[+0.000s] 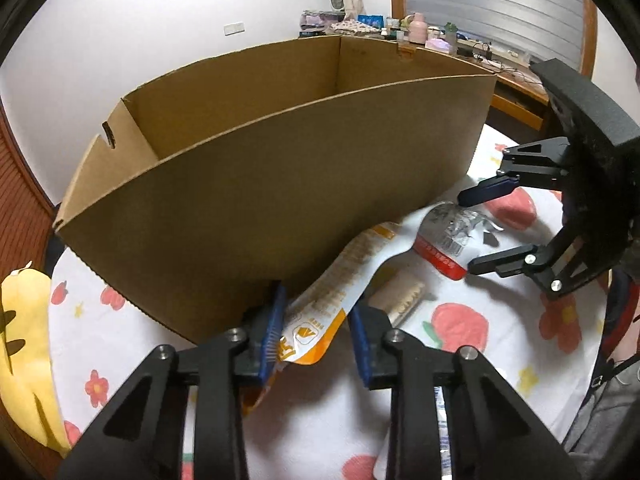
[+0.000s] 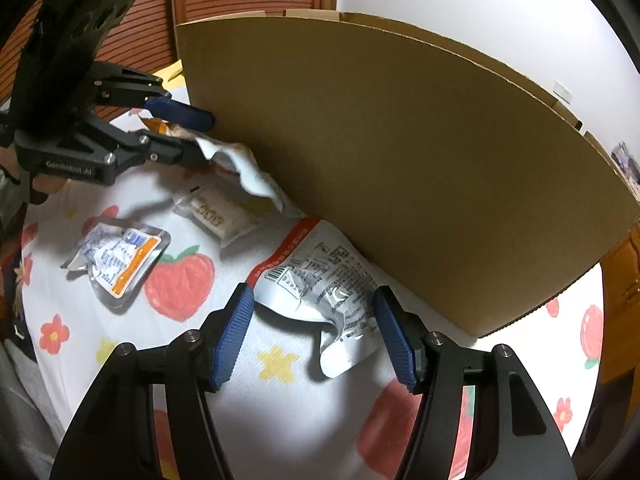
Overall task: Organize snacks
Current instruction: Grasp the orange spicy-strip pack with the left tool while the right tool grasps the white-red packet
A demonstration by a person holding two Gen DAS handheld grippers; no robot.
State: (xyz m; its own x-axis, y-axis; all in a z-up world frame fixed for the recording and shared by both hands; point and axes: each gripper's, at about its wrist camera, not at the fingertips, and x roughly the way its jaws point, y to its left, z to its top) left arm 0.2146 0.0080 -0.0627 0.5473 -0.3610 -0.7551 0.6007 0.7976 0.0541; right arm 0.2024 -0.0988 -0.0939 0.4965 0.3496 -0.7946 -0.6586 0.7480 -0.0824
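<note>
So my left gripper [image 1: 316, 332] has its blue pads around the end of the orange-and-white snack bag [image 1: 340, 280], which lies against the cardboard box [image 1: 260, 184], though I can't tell if they're pinching it. My right gripper [image 2: 316, 340] sits open around the silver packet with the red edge [image 2: 320, 280] on the fruit-print sheet [image 2: 276, 364].

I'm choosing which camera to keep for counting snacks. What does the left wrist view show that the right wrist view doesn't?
Only the left wrist view shows inside the box and the cluttered desk behind it. Only the right wrist view shows the small blue-orange pouch lying apart on the sheet. Both show the orange packet between the left claw pads, the silver-red packet between the right claw pads, and the clear biscuit pack.
</note>
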